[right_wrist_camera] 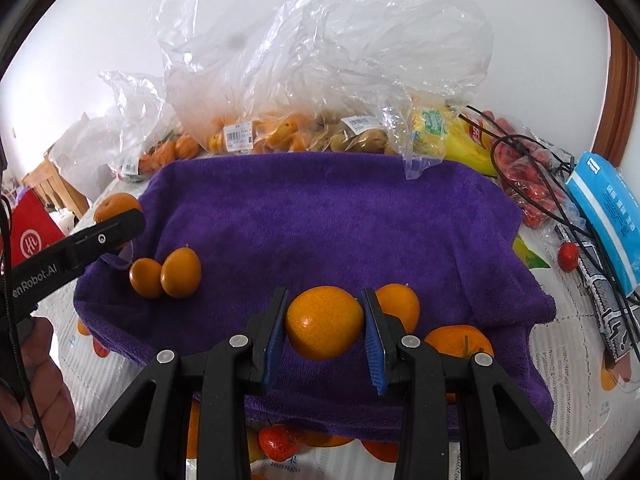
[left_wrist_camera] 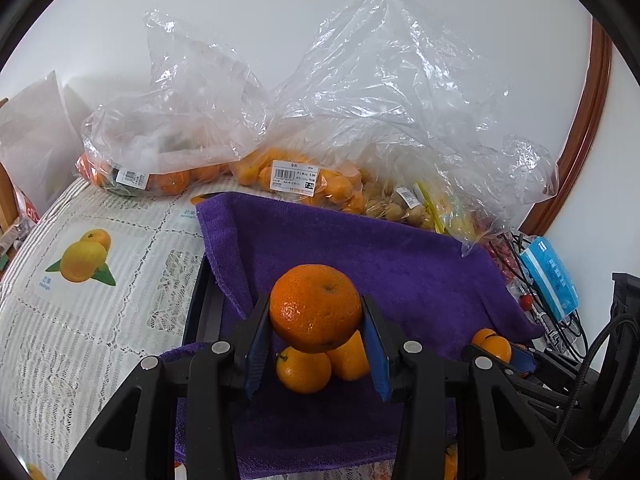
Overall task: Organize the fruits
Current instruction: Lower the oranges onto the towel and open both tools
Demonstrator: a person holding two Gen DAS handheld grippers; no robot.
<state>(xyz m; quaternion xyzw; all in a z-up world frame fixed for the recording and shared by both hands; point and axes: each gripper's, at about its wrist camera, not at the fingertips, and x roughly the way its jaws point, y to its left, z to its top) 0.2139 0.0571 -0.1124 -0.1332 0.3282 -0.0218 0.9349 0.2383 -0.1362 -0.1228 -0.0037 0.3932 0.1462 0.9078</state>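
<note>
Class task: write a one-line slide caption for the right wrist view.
Right claw grips a kumquat above the purple towel.

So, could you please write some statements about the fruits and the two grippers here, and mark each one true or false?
1. The left gripper holds a round orange mandarin. True.
2. The right gripper is empty. False: it grips a smooth orange fruit.
3. The purple terry towel has two small orange fruits lying side by side. True.
4. The clear plastic bags lie on the towel's middle. False: they sit behind it.
</note>
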